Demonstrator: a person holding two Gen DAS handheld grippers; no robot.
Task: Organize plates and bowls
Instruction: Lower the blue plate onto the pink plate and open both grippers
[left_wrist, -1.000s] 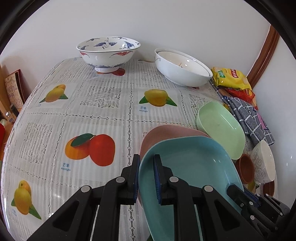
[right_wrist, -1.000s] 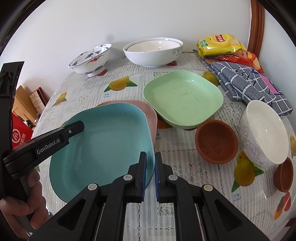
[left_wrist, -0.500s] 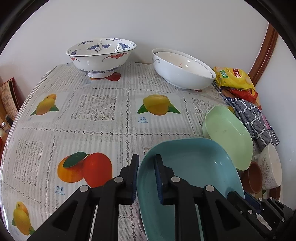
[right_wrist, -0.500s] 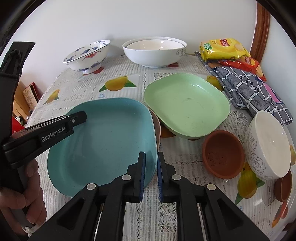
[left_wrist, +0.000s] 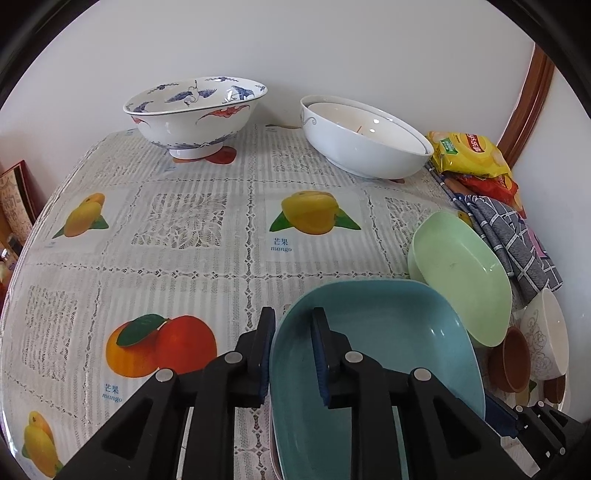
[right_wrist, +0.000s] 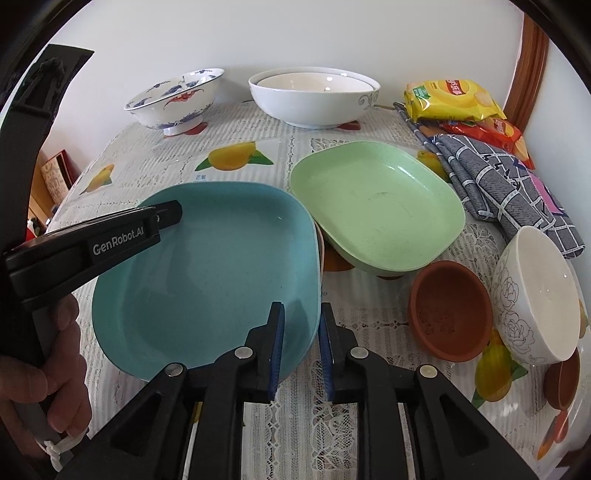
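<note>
Plates come first in this arrangement: the teal plate (right_wrist: 207, 273) lies on top of a pink plate (right_wrist: 320, 245), of which only a thin edge shows at its right side, on the table (left_wrist: 184, 221) with the fruit-print cloth. Left claw (left_wrist: 293, 356) and right claw (right_wrist: 301, 349) each straddle a rim of the teal plate, and both are opening; the pads appear to stand just clear of the rim, so the plate seems released rather than held. Judged from this, one stack of two is made. Left to do: the green plate (right_wrist: 376, 206) sits apart just beside the stack, resting partly on something hidden beneath it. The brown bowl (right_wrist: 448, 314), the floral white bowl (right_wrist: 535, 299) and another small brown bowl (right_wrist: 561, 382) remain loose at the right. At the back, a white bowl (left_wrist: 364, 146) already nests a second, and the crane-patterned bowl (left_wrist: 194, 110) stands alone.
</note>
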